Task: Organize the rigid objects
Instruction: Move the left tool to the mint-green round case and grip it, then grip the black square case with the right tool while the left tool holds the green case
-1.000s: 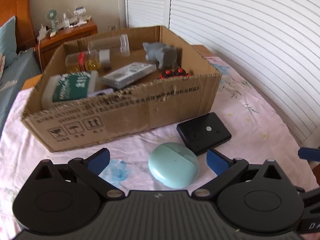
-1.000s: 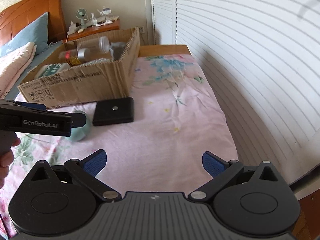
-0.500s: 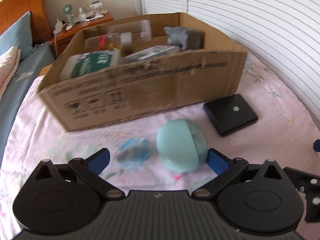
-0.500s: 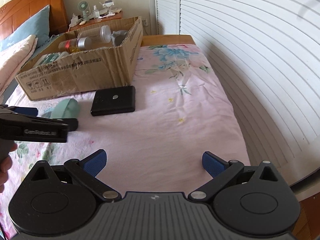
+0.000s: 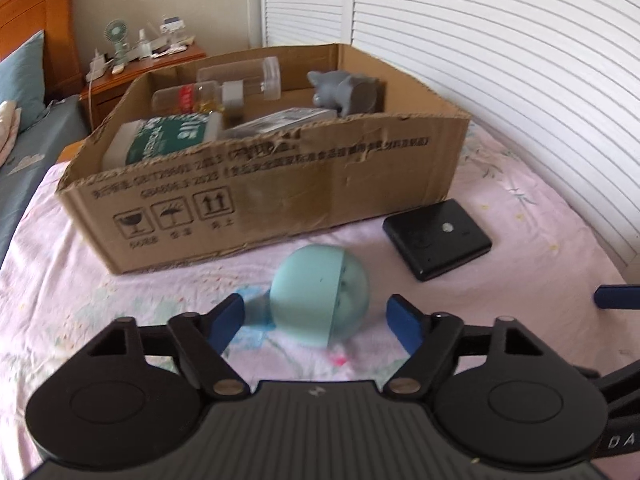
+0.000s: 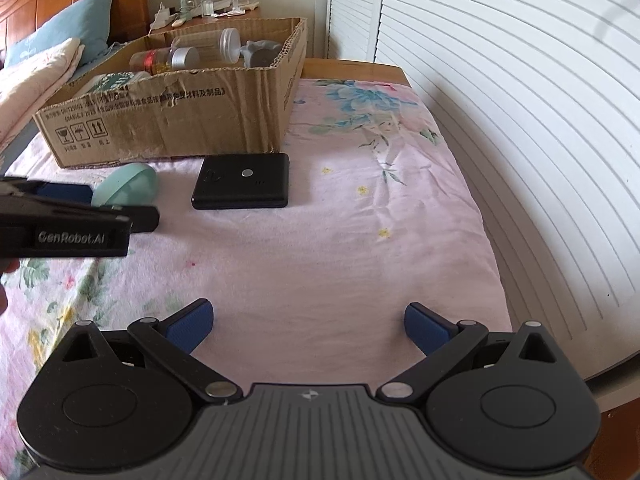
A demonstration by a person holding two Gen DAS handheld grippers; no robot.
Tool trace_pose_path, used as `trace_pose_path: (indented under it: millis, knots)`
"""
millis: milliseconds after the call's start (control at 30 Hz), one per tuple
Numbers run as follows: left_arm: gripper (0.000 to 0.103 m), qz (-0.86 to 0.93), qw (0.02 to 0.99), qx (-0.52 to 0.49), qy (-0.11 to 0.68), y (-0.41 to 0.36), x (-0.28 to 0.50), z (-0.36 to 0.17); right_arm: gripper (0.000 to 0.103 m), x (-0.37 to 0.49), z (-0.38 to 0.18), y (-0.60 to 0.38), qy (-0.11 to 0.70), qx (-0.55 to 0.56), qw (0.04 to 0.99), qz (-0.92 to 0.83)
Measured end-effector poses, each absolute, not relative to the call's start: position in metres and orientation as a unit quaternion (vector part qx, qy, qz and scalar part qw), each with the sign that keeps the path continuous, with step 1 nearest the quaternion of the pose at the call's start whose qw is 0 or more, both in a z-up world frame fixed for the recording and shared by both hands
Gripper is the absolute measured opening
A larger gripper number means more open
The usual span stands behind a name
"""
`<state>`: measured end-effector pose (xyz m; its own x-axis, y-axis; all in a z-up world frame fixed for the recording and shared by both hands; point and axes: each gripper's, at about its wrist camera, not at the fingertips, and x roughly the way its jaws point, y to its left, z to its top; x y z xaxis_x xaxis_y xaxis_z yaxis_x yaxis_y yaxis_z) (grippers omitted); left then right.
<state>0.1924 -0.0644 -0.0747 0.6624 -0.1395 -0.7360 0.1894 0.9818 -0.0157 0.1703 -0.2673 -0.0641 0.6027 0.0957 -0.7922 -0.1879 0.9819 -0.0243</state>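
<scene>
Since the earlier frame I'd brought the left gripper [image 5: 316, 316] in around the teal case [image 5: 319, 294], lower centre, fingers closing but pads not touching. Right gripper [image 6: 308, 322] spread, empty. Cardboard box [image 5: 280, 184] part-filled; black case [image 5: 437, 238] left on bed.
</scene>
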Motion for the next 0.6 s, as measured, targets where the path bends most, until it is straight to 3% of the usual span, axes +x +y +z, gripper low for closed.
trace_pose_path:
  millis: [67, 100, 600]
  knots:
    - [0.053, -0.101, 0.912, 0.036, 0.395, -0.067, 0.194, -0.073, 0.103, 0.170, -0.064, -0.267, 0.437, -0.051, 0.894, 0.079]
    - [0.052, -0.102, 0.913, 0.037, 0.394, -0.067, 0.194, -0.073, 0.103, 0.170, -0.064, -0.267, 0.437, -0.051, 0.895, 0.079]
    - [0.052, -0.033, 0.910, 0.013, 0.413, -0.019, 0.169, -0.069, 0.103, 0.170, -0.061, -0.248, 0.427, -0.066, 0.896, 0.101]
